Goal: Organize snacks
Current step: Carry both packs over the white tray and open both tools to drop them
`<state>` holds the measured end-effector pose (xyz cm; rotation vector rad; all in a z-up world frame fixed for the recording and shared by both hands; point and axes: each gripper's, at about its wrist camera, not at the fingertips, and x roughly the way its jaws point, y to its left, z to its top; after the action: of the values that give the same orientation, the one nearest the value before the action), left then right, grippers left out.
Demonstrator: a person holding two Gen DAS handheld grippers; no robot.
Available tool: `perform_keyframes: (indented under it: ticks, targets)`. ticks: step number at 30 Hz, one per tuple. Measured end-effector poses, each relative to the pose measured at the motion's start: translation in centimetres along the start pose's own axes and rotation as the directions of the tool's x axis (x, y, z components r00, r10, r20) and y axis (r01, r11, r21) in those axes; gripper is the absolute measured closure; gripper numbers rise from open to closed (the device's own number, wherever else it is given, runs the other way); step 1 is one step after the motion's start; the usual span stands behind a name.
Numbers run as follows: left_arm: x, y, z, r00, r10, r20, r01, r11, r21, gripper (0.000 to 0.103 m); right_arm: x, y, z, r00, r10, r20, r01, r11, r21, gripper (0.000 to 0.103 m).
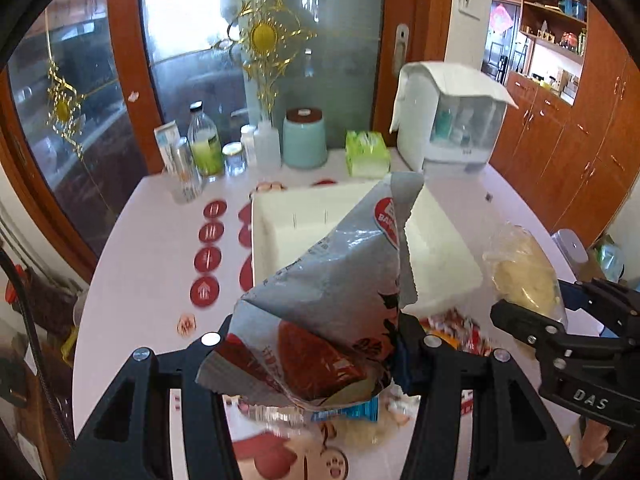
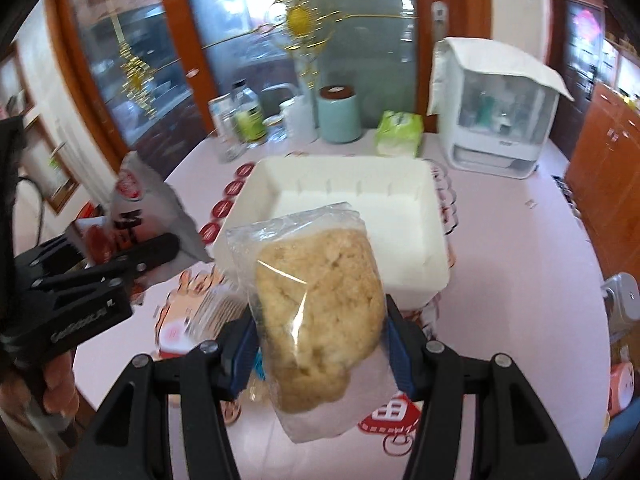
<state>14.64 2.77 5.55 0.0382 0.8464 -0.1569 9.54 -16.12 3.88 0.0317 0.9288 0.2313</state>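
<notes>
My left gripper (image 1: 320, 344) is shut on a grey and red snack bag (image 1: 332, 280), held above the table in front of the white bin (image 1: 276, 216). My right gripper (image 2: 320, 340) is shut on a clear packet with a beige cake (image 2: 316, 312), held above the table just before the white bin (image 2: 344, 176). The right gripper (image 1: 560, 320) with its packet (image 1: 524, 276) shows at the right of the left wrist view. The left gripper (image 2: 132, 256) and grey bag (image 2: 140, 208) show at the left of the right wrist view. The bin looks empty.
More snack packets (image 1: 456, 328) lie on the pink table (image 1: 140, 280) below the grippers. Behind the bin stand bottles (image 1: 204, 140), a teal canister (image 1: 305, 138), a green tissue pack (image 1: 366, 152) and a white appliance (image 1: 452, 120). Wooden cabinets (image 1: 580, 120) stand at the right.
</notes>
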Motion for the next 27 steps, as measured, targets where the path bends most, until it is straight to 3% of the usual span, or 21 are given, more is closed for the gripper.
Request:
perform_keyframes:
  ticks: [16, 27]
  targets:
    - [4.6, -0.5, 5.9, 0.999, 0.027, 0.043, -0.028, 0.999, 0.020, 0.050, 3.3, -1.9, 7.7, 0.992, -0.113, 0.056, 0.103, 0.984, 0.149, 0.046]
    - [10.2, -0.1, 7.6, 0.998, 0.065, 0.008, -0.065, 0.998, 0.011, 0.047, 8.8, -3.0, 10.0, 0.986, -0.163, 0.016, 0.158, 0.972, 0.176, 0.045]
